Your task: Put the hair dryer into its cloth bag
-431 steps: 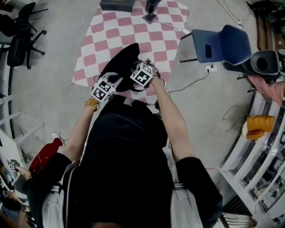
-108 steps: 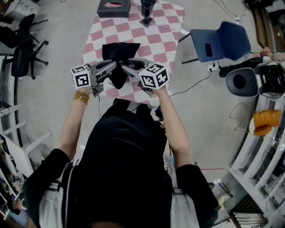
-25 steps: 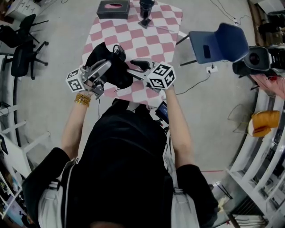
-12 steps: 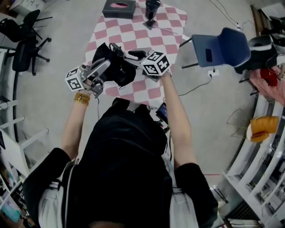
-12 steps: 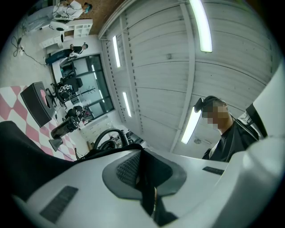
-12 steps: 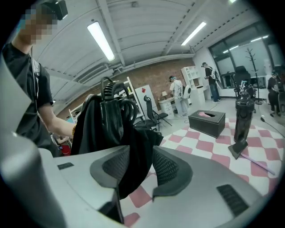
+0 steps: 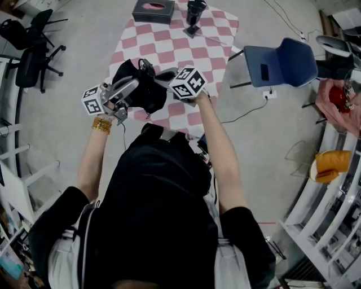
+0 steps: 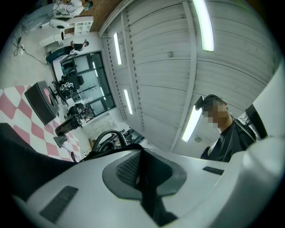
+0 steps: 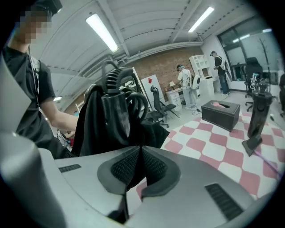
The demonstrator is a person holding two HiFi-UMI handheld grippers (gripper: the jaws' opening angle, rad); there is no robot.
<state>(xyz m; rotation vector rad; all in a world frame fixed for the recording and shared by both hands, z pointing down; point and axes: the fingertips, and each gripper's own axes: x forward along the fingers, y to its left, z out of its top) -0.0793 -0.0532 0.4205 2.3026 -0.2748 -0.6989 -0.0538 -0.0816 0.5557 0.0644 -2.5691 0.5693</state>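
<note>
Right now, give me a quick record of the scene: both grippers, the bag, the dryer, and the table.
left gripper: shut on the cloth bag
right gripper: jaws just closed on the bag's black fabric
cloth bag: held between both grippers over the checkered table
hair dryer cord: coil shows above the bag's mouth
also on table: dark tissue box at far edge

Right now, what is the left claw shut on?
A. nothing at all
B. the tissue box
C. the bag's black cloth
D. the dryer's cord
C: the left claw has its jaws together on a fold of black cloth from the bag, which the left gripper view shows pinched between them.
</note>
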